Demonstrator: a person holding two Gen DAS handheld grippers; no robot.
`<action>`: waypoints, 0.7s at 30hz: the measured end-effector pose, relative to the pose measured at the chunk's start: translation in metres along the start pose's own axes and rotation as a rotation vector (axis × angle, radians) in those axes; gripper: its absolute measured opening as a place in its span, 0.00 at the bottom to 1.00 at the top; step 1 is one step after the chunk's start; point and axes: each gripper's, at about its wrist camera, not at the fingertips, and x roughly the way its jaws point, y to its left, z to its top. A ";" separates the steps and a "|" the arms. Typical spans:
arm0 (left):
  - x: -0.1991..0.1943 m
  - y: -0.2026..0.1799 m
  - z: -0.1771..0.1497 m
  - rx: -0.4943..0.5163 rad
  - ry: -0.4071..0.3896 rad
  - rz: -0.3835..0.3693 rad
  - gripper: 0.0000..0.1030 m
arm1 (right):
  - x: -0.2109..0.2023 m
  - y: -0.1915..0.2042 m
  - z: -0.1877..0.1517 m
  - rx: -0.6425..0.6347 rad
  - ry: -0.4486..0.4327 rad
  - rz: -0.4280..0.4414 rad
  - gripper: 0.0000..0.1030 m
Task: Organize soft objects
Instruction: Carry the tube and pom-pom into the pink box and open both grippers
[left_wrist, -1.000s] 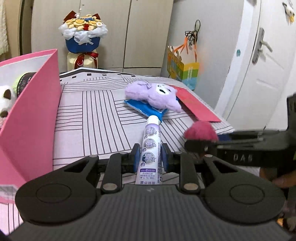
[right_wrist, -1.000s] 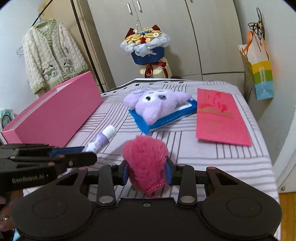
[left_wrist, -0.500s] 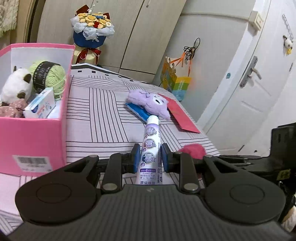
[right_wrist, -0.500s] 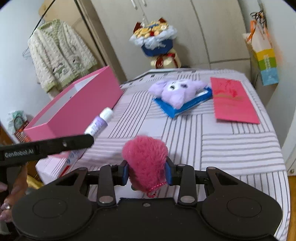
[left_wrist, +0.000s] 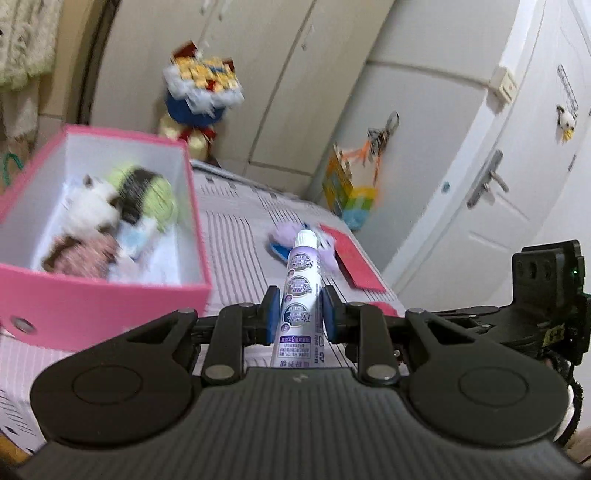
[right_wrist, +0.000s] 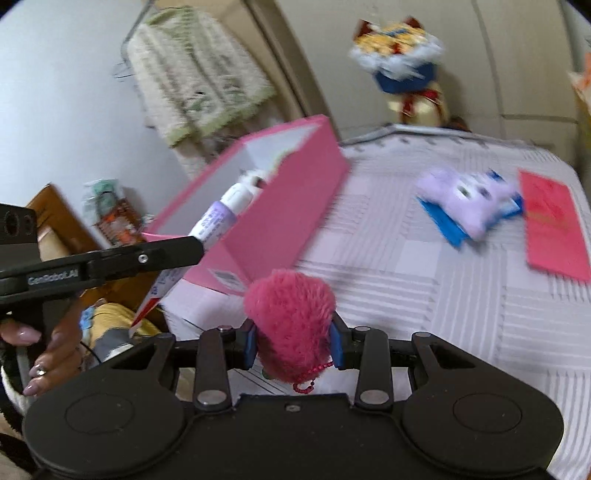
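Note:
My left gripper (left_wrist: 297, 314) is shut on a purple-and-white tube (left_wrist: 301, 291) and holds it raised beside the near right corner of the open pink box (left_wrist: 107, 306). The box holds a white plush, green yarn and other soft items. My right gripper (right_wrist: 291, 343) is shut on a pink fluffy pom-pom (right_wrist: 290, 314), above the striped bed near the box (right_wrist: 280, 218). The left gripper and tube (right_wrist: 218, 221) show in the right wrist view. A purple plush (right_wrist: 469, 195) lies on a blue packet farther back.
A red envelope (right_wrist: 554, 229) lies at the bed's right edge. A flower bouquet (left_wrist: 201, 96) stands behind the bed by the wardrobe. A colourful bag (left_wrist: 351, 188) hangs near the white door. A cardigan (right_wrist: 195, 74) hangs at the left.
Both grippers have risen and swung left toward the pink box, each still holding its item. The box interior is now more in view; the frames are motion-blurred.

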 end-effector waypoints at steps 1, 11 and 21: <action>-0.004 0.002 0.003 -0.001 -0.011 0.007 0.22 | 0.002 0.006 0.007 -0.019 -0.008 0.010 0.40; -0.021 0.050 0.041 -0.043 -0.070 0.158 0.22 | 0.052 0.051 0.069 -0.166 -0.092 0.047 0.40; 0.035 0.112 0.077 -0.061 0.010 0.262 0.22 | 0.134 0.061 0.112 -0.328 -0.036 -0.049 0.40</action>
